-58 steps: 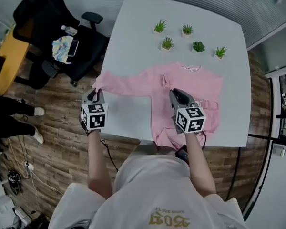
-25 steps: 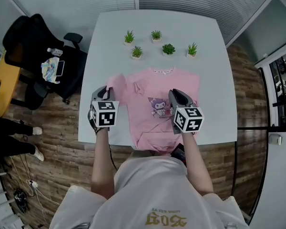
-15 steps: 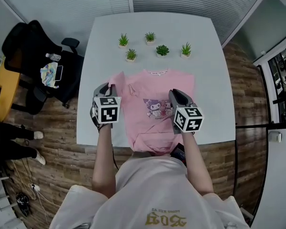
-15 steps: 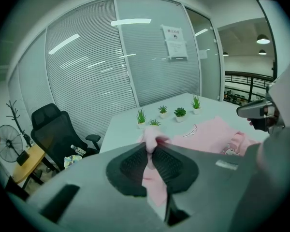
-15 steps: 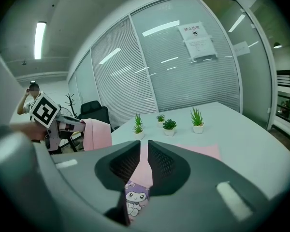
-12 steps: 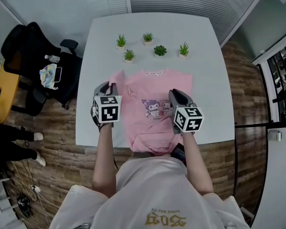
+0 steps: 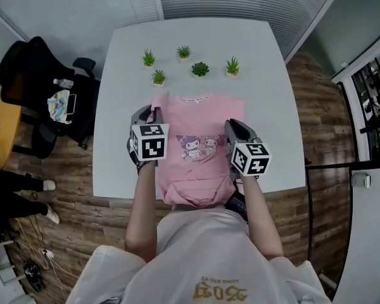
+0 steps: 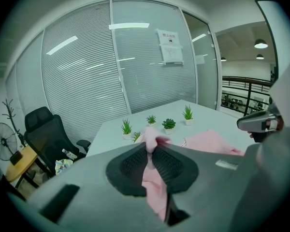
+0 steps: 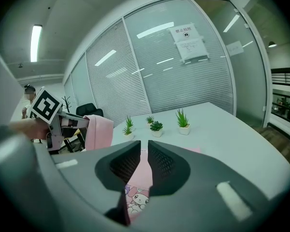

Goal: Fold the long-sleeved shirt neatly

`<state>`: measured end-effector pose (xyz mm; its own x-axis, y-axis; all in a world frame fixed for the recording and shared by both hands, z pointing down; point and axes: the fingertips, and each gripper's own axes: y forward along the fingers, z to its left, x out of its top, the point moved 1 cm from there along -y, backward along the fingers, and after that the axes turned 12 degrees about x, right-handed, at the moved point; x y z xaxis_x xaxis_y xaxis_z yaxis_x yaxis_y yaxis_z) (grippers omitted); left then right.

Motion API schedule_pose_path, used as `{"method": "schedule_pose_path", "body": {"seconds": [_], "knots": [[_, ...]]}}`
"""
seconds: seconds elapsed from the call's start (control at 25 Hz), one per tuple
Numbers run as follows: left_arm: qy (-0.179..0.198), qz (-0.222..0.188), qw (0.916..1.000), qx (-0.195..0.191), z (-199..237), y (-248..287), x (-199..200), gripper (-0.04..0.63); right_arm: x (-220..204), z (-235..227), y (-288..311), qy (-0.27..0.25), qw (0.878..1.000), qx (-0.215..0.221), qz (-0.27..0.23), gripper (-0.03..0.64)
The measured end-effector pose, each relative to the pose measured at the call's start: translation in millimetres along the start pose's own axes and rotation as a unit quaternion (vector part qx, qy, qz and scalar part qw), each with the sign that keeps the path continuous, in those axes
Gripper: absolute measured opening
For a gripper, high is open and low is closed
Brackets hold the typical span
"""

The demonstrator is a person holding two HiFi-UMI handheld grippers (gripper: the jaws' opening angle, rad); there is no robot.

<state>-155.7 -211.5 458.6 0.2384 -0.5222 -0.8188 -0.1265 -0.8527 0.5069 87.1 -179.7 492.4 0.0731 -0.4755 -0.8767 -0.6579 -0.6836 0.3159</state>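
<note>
Clamping the shirt sleeve (image 8: 157, 195) are the left tongs (image 8: 151, 153); the right tongs (image 9: 145, 154) stand slightly parted.

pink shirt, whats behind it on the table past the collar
Five small potted plants stand on the table beyond the collar, apart from the shirt. The cloth covers the table beneath it, so whatever may lie there cannot be seen.

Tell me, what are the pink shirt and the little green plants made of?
The pink shirt looks like soft, matte knit cloth: it droops and creases where the left gripper pinches it. The little plants look like stiff, even plastic leaves in white pots, though real ones cannot be ruled out.
</note>
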Motion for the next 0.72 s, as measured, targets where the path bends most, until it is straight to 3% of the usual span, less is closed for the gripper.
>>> {"method": "schedule_pose_path", "body": {"seconds": [0.36,0.72], "knots": [[-0.005,0.005,0.9999,0.009,-57,19,7,0.037,-2,-40,-5,0.008,1.0,0.01,0.014,0.055],[0.057,0.013,0.9983,-0.006,-121,36,-1,0.038,-1,-62,-5,0.0,0.999,0.027,0.022,0.055]]}}
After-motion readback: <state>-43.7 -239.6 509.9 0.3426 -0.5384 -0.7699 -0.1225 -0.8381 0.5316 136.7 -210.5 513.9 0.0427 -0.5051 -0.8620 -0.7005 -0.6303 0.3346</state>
